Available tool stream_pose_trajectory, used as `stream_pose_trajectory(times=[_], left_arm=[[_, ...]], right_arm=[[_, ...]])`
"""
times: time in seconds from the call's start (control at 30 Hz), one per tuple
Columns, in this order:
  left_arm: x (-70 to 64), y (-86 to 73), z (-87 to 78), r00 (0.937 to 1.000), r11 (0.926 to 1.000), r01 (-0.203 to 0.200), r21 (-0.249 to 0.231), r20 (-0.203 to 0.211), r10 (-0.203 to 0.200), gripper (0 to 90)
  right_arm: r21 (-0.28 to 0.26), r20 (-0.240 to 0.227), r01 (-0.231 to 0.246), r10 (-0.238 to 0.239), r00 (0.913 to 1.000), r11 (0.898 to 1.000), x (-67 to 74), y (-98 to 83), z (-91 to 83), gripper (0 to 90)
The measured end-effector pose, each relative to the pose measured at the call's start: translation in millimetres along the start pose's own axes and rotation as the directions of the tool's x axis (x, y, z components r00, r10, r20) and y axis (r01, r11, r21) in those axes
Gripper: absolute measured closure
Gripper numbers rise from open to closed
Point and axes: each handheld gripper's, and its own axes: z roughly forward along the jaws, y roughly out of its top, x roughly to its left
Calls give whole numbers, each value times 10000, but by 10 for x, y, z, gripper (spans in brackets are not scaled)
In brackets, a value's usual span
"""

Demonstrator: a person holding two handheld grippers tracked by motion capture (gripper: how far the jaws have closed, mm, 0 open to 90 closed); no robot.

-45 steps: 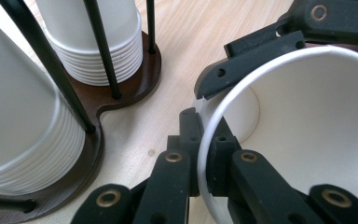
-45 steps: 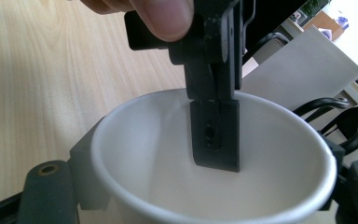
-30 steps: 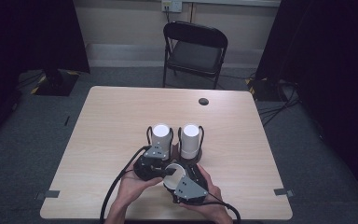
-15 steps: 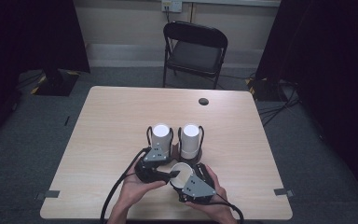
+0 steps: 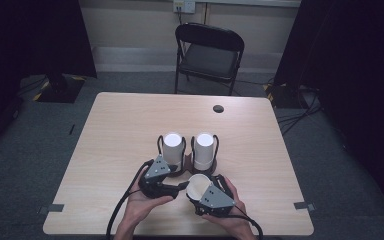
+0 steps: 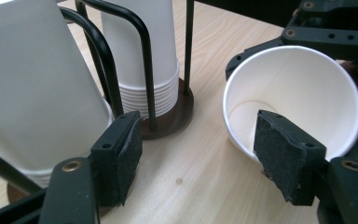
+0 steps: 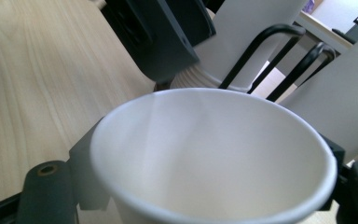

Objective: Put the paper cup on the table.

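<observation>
Paper cup point(image 5: 196, 186), single, pulled free of the stacks, sits near the desk's point(image 5: 110, 130) front edge, pinched between the jaws of the right gripper point(image 5: 200, 189). Left gripper point(image 5: 177, 186) jaws have just been opening; now spread, nothing pressed, one pad at the cup's rim. Two inverted cup stacks point(image 5: 173, 146) remain in their wire holders point(image 6: 135, 28) mid-desk. Separation looks done; placing the cup remains.
</observation>
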Motion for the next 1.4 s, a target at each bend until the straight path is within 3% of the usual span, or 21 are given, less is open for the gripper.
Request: stream_pose_trajectory(times=[0.07,0.23,0.33,0.43,0.53,0.73,0.87,1.07,1.2,1.23,1.3,1.33,1.4], left_arm=[[10,-3,-11,9999,9999,-114,-24,-108,114,325],[56,-65,-55,9994,9973,333,-649,-64,-338,303],[79,-95,-64,9990,9965,419,-728,-144,-431,291],[109,-169,-81,9970,9930,740,-919,-162,-758,274],[107,-209,-96,9963,9929,805,-872,-222,-827,239],[129,-336,-107,9937,9871,949,-1293,-478,-1018,218],[156,-446,-101,9887,9812,1080,-1601,-861,-1229,194],[191,-529,-121,9862,9777,1139,-1765,-986,-1327,191],[225,-593,-141,9827,9750,1123,-1920,-1241,-1376,183],[231,-608,-145,9808,9748,1136,-1919,-1348,-1408,183],[250,-637,-157,9759,9705,1261,-2055,-1500,-1586,181],[267,-670,-176,9721,9666,1332,-2188,-1613,-1705,176],[273,-685,-184,9706,9645,1361,-2263,-1645,-1755,169]], right_arm=[[4,19,-48,48,10000,10000,-5,-8,2,227],[123,48,-483,482,9988,9988,-46,-53,-5,228],[46,26,-698,698,9976,9975,-67,-69,-11,228],[31,42,-1107,1107,9938,9938,-90,-107,-17,230],[2,48,-1321,1321,9912,9912,-99,-121,-29,230],[-243,330,-1913,1920,9808,9812,-171,-182,-88,233],[-497,550,-2446,2471,9674,9684,-258,-238,-141,234],[-743,685,-2894,2944,9532,9543,-352,-279,-205,236],[-837,1302,-3284,3370,9324,9408,-462,-326,-262,241],[-837,1302,-3284,3370,9324,9408,-462,-326,-262,241],[-922,1507,-3486,3591,9210,9327,-518,-350,-274,241],[-999,1714,-3660,3784,9096,9252,-575,-369,-273,241],[-1020,1836,-3688,3819,9058,9239,-602,-376,-270,241]])
